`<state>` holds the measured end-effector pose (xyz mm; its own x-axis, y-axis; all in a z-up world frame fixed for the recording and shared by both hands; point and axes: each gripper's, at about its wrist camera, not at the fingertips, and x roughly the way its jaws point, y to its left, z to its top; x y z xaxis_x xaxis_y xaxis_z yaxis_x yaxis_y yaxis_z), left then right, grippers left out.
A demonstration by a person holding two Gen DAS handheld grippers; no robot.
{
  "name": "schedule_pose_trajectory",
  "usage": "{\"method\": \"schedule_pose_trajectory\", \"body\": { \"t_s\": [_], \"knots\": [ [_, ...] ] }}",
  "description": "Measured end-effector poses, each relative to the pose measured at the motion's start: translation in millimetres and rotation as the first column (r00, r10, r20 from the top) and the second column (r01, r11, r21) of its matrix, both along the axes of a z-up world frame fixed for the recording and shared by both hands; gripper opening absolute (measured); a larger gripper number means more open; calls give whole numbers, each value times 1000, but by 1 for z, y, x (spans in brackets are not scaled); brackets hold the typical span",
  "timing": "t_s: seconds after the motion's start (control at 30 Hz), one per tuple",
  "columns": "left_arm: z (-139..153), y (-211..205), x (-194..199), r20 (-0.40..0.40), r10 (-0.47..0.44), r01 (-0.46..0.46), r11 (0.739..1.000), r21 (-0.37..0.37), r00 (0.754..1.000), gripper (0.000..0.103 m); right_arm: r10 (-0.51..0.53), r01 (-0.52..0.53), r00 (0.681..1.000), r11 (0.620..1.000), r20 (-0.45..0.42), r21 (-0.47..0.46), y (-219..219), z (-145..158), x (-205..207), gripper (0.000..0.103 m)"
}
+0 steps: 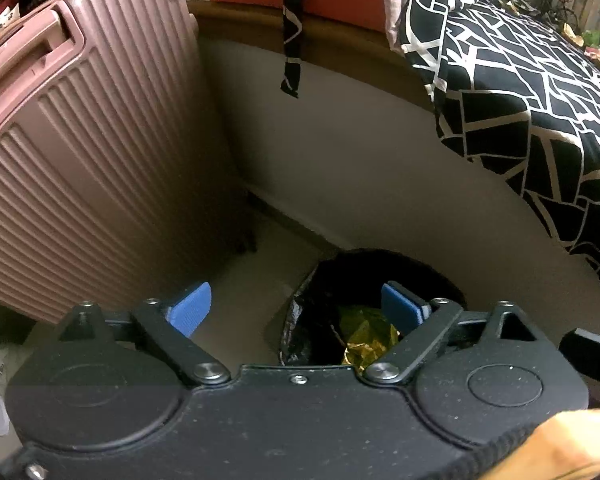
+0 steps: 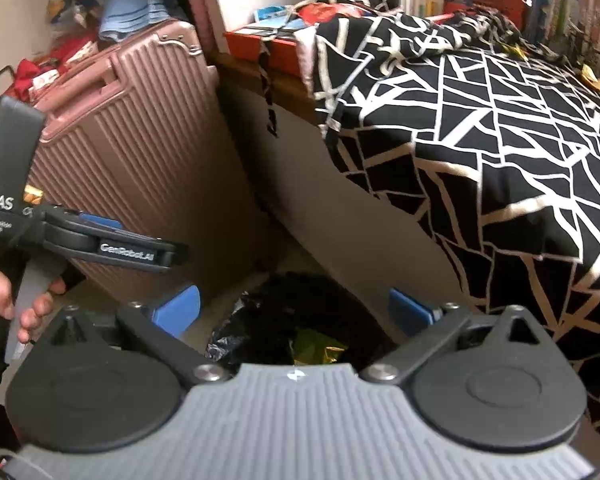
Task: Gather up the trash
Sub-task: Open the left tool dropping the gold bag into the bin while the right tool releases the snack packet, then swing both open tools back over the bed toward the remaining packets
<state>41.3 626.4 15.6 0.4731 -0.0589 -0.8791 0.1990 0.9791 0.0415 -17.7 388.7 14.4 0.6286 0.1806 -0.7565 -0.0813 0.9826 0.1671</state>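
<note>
Presently: left hand-held gripper (image 1: 296,308) and right hand-held gripper (image 2: 294,312), both spread apart and empty, over the black-lined trash bin (image 1: 312,320) between suitcase (image 1: 100,140) and bed (image 1: 380,184); gold wrapper (image 1: 366,332) inside. Judged step: between deposits. Next: locate remaining litter.

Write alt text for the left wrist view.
Open tongs with blue pads hang above a black-lined trash bin holding a crumpled yellow-green wrapper. A ribbed pink suitcase stands left; a black-and-white patterned bedspread drapes right.
</note>
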Motion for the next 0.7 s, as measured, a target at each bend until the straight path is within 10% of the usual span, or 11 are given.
{"method": "schedule_pose_trajectory", "body": {
  "t_s": [0.43, 0.7],
  "knots": [
    [5, -15, -4, 19, -46, 46, 999, -20, 999, 100, -96, 96, 995, 995, 1, 11, -22, 3, -10, 103],
    [13, -12, -4, 42, -35, 36, 999, -31, 999, 100, -93, 58, 984, 972, 149, 227, -33, 42, -14, 103]
  ]
}}
